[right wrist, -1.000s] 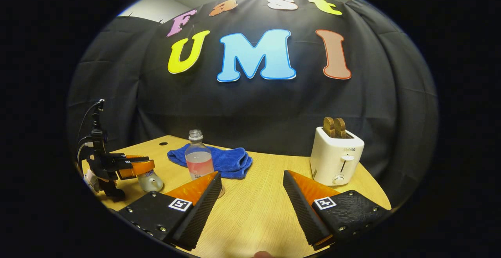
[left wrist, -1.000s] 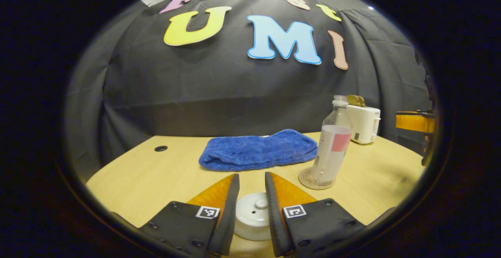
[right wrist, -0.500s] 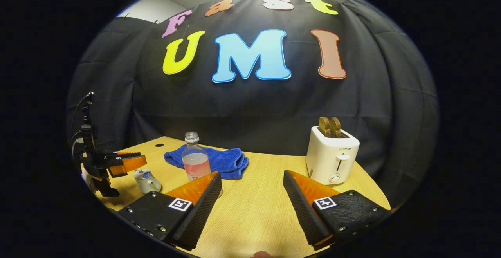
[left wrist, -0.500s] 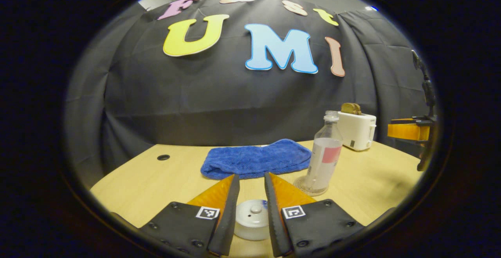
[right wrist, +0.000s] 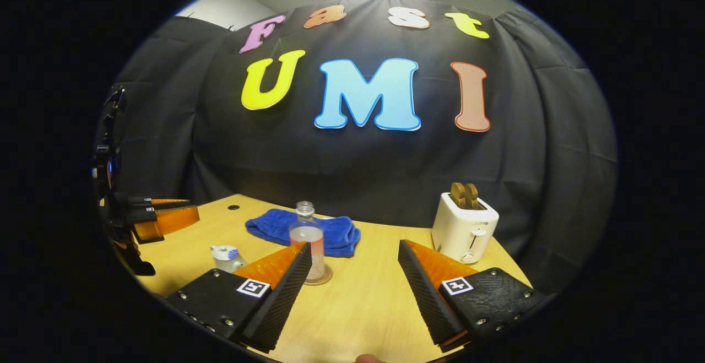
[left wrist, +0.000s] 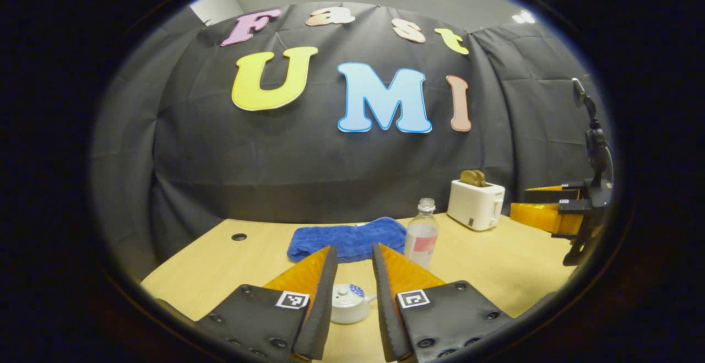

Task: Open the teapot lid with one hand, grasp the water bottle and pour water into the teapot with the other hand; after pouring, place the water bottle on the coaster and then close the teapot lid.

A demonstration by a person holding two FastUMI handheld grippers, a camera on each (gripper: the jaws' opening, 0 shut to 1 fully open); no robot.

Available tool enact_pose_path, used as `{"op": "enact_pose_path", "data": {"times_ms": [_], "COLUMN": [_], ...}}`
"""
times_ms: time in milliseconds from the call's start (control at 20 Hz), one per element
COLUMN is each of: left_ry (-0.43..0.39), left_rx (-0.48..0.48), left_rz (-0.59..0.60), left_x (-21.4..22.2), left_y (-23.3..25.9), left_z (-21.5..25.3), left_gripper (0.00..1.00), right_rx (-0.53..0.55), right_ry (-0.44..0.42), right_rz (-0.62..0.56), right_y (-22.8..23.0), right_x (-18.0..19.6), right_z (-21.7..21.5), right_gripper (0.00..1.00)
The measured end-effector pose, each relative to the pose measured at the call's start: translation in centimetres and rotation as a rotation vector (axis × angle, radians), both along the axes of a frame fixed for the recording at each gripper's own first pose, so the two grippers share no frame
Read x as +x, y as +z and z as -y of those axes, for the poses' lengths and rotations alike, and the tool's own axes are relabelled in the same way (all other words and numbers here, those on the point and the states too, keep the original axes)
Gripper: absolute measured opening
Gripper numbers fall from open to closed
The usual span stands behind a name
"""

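Observation:
The small white teapot stands on the table with its lid on, well below and beyond my left gripper, which is narrowly open and holds nothing. In the right gripper view the teapot sits at the left, with the left gripper hanging above and to its left. The clear water bottle, capless and part full, stands upright on the round coaster. My right gripper is wide open and empty, short of the bottle and to its right. The left gripper view shows the bottle too.
A folded blue towel lies behind the bottle. A white toaster with toast in it stands at the back right. The wooden table has a cable hole at the far left. The right gripper hovers at the right edge of the left gripper view.
My left gripper has lifted up and back from the teapot, whose lid stays on; the pot now looks small and far. The right gripper has drawn back slightly.

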State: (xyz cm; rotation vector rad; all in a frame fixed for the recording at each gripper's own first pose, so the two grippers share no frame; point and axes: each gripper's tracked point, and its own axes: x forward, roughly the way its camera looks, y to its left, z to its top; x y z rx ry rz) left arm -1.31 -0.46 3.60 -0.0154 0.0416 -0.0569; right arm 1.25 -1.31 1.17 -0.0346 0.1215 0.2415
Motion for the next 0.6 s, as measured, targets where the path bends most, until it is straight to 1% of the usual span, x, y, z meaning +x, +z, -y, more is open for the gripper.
{"op": "enact_pose_path", "data": {"times_ms": [50,100,150,250,400,450,500,550,600], "left_ry": [0.005,0.010,0.012,0.015,0.011,0.011,0.016,0.022,0.024], "left_rx": [-0.009,-0.017,-0.022,-0.030,-0.049,-0.049,-0.045,-0.039,-0.035], "left_rz": [-0.003,-0.002,0.003,0.011,0.030,0.038,0.045,0.051,0.057], "left_x": [-1.1,-2.1,-3.2,-5.3,-8.1,-8.8,-9.6,-10.3,-11.0], "left_y": [0.4,0.7,1.1,1.5,1.9,2.0,2.0,2.1,2.2], "left_z": [0.0,0.1,0.2,0.4,0.9,1.0,1.0,1.0,1.0], "left_gripper": [0.45,0.44,0.44,0.45,0.43,0.43,0.43,0.44,0.43], "right_rx": [0.014,0.026,0.035,0.042,0.057,0.061,0.062,0.061,0.060], "right_ry": [0.007,0.014,0.017,0.008,0.009,0.011,0.010,0.008,0.006], "right_rz": [-0.004,-0.003,0.004,0.023,0.052,0.062,0.073,0.082,0.091], "right_y": [0.3,0.6,1.0,1.5,1.9,2.2,2.2,2.4,2.5], "right_x": [-1.0,-2.0,-3.0,-4.8,-7.4,-8.2,-9.0,-9.5,-10.1], "right_z": [-0.8,-1.6,-2.3,-3.5,-5.1,-5.6,-5.9,-6.0,-6.2], "right_gripper": [0.94,0.98,0.98,0.98,0.98,0.94,0.98,0.98,0.98]}}
